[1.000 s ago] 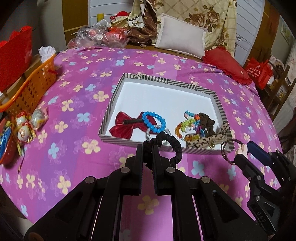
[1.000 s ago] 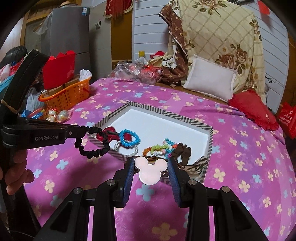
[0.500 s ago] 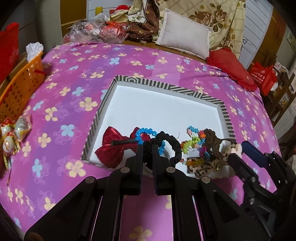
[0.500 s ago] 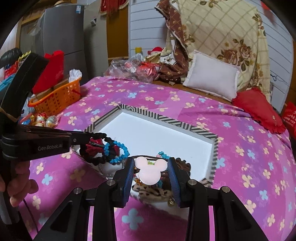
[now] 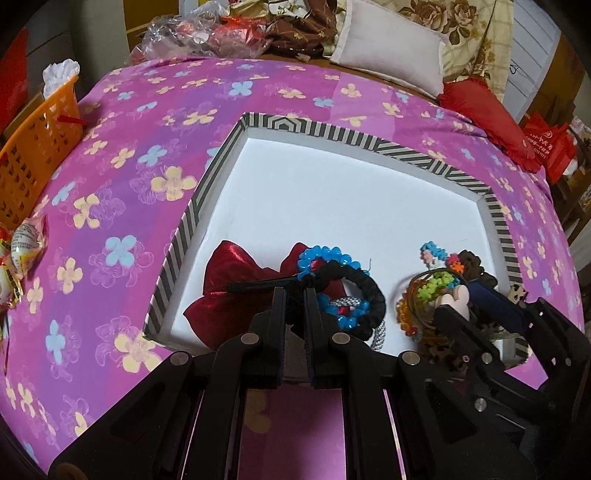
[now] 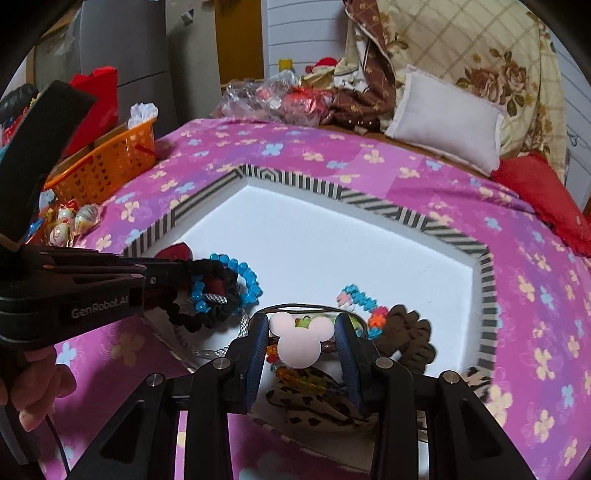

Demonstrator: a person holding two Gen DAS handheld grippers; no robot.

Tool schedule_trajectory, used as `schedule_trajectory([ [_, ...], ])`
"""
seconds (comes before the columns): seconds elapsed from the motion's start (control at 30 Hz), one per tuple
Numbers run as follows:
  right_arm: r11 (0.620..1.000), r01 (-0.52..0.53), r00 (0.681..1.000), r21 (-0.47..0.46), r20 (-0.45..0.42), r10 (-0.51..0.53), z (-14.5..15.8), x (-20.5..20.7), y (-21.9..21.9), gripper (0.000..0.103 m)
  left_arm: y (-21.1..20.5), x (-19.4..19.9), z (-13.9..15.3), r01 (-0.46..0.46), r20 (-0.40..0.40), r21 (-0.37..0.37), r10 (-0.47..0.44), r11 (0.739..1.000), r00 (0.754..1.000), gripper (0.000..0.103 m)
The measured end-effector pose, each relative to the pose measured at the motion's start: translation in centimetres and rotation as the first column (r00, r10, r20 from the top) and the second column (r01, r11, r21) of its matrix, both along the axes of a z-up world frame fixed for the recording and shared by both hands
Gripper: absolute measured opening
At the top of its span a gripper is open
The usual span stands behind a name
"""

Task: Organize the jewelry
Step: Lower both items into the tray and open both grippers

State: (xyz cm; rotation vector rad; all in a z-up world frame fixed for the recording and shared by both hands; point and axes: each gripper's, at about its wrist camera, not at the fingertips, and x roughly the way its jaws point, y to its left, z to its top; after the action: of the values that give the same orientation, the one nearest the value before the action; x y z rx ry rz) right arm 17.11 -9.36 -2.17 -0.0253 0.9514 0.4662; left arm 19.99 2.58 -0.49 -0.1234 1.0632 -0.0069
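Observation:
A white tray with a striped rim lies on the purple flowered cloth. My left gripper is shut on a black scrunchie, held low over the tray's near left, above a red bow and a blue bead bracelet. My right gripper is shut on a pink mouse-head hair tie, over the tray's near right, above colourful bead bracelets, a brown scrunchie and a leopard bow.
An orange basket and wrapped sweets sit at the left. A white pillow, a red cushion and plastic bags lie beyond the tray.
Both grippers have moved forward and down, from in front of the tray to over its near part, each still holding its item.

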Motion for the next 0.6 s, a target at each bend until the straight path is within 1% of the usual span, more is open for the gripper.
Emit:
schedule_trajectory([
  [0.13, 1.0, -0.001, 0.999, 0.004, -0.035, 0.001, -1.2, 0.2, 0.0, 0.036, 0.0, 0.2, -0.6, -0.002, -0.009, 0.004, 0.002, 1.0, 1.0, 0.007],
  [0.27, 1.0, 0.004, 0.999, 0.008, -0.042, -0.003, -1.6, 0.0, 0.1, 0.036, 0.0, 0.2, -1.0, -0.005, -0.016, 0.007, 0.005, 1.0, 1.0, 0.007],
  [0.4, 1.0, 0.012, 0.998, 0.021, -0.056, -0.011, -1.6, 0.0, -0.1, 0.036, -0.1, 0.0, -1.1, -0.007, -0.018, 0.018, 0.008, 1.0, 1.0, 0.007],
  [0.53, 0.998, 0.039, 0.998, 0.047, -0.052, -0.037, -0.8, -0.5, -0.8, 0.041, -0.1, -0.6, -0.7, -0.013, 0.003, 0.038, 0.013, 0.999, 1.0, 0.007],
  [0.6, 0.997, 0.053, 0.998, 0.059, -0.049, -0.05, -0.3, -0.8, -1.2, 0.042, -0.1, -1.0, -0.3, -0.014, 0.012, 0.048, 0.013, 0.999, 1.0, 0.011],
])
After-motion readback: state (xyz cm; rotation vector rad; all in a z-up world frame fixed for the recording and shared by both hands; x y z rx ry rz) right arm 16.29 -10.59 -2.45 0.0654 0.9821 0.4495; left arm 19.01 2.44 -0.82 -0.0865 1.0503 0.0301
